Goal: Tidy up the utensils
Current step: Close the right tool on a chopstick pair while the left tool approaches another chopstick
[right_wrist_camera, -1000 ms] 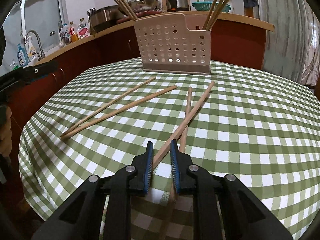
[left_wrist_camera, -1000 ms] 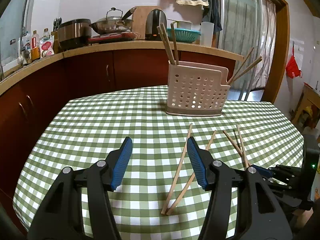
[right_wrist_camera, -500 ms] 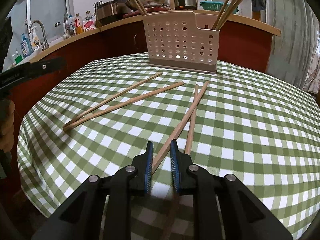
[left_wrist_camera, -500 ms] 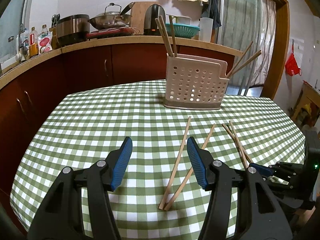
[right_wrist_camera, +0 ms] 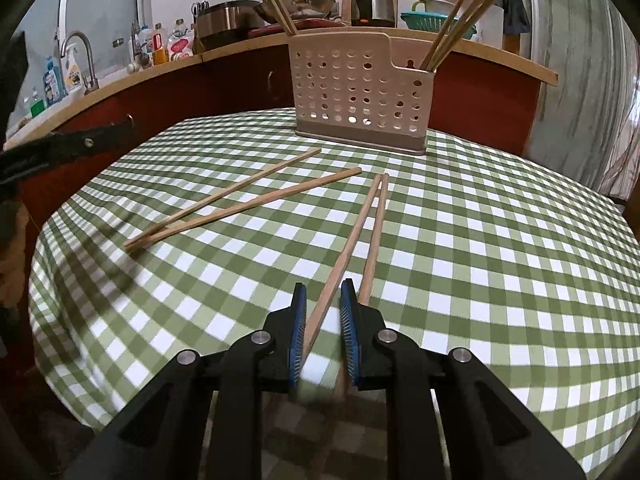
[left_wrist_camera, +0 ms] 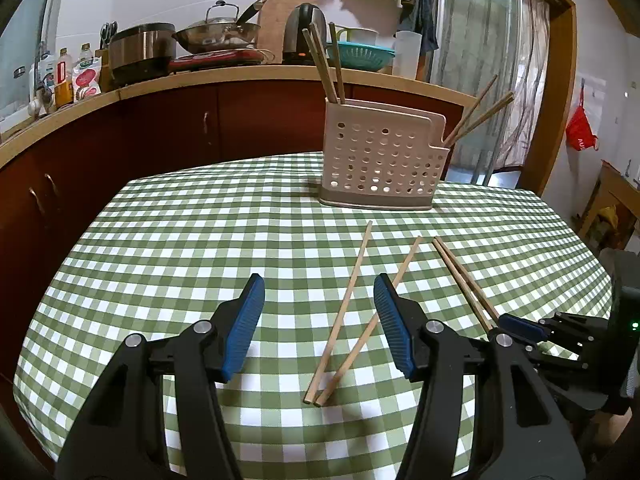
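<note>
Right hand-held gripper (right_wrist_camera: 323,320) narrowed around one chopstick (right_wrist_camera: 347,248), aimed twelve o'clock toward holder (right_wrist_camera: 360,92); left hand-held gripper (left_wrist_camera: 319,320) wide, idle.

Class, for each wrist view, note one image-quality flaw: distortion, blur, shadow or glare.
Left wrist view: fisheye bends the counter edge into an arc, and dark vignette fills the corners. Right wrist view: the tablecloth goes soft and smeared just under the right tongs, a soft shadow falls across its left side, and the curtain at the right edge looks streaked.
</note>
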